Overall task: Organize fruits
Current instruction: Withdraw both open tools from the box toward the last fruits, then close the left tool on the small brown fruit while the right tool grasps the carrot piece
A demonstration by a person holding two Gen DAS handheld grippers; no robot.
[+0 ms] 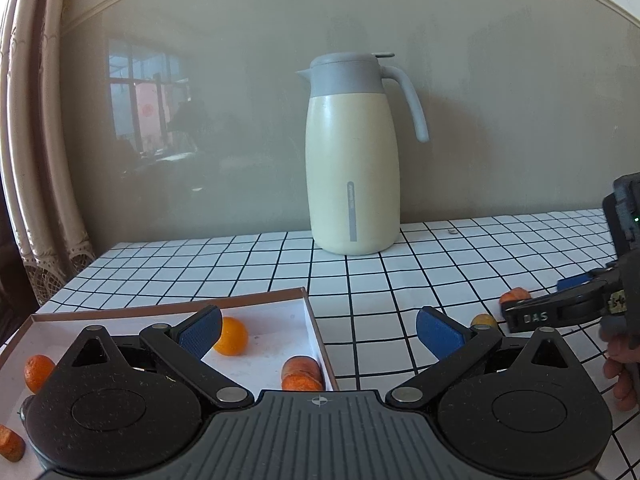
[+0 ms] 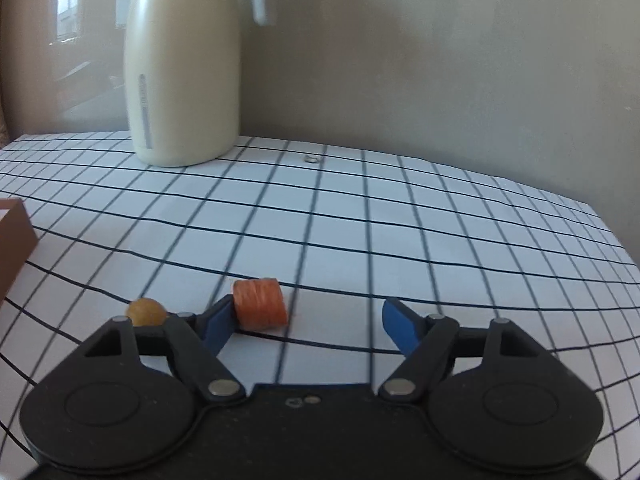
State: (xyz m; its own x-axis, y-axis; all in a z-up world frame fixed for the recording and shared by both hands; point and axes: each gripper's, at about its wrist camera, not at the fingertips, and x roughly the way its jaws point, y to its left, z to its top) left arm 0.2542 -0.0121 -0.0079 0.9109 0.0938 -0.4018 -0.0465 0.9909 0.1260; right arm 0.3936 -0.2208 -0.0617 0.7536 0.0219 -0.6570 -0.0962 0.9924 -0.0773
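A cut orange piece (image 2: pixel 260 303) is being lined up by the right hand-held gripper (image 2: pixel 308 322) on the checked counter (image 2: pixel 400 220), the piece lying on its side just ahead of the blue fingertips and hard against the left one, well off the middle of the gap, so a shift toward the box side is judged necessary before any squeeze. Its short round axis is running roughly across the gap, flat cut face turned toward the right pad. The jaws are being held apart with nothing clamped. A small yellowish fruit (image 2: pixel 146 311) is sitting just beyond the left finger. The left hand-held gripper (image 1: pixel 320 330) is being held wide open and empty over the near right corner of the brown-rimmed box (image 1: pixel 308 300), farther from the piece, where an orange (image 1: pixel 231 336) and another cut piece (image 1: pixel 302 372) are already resting.
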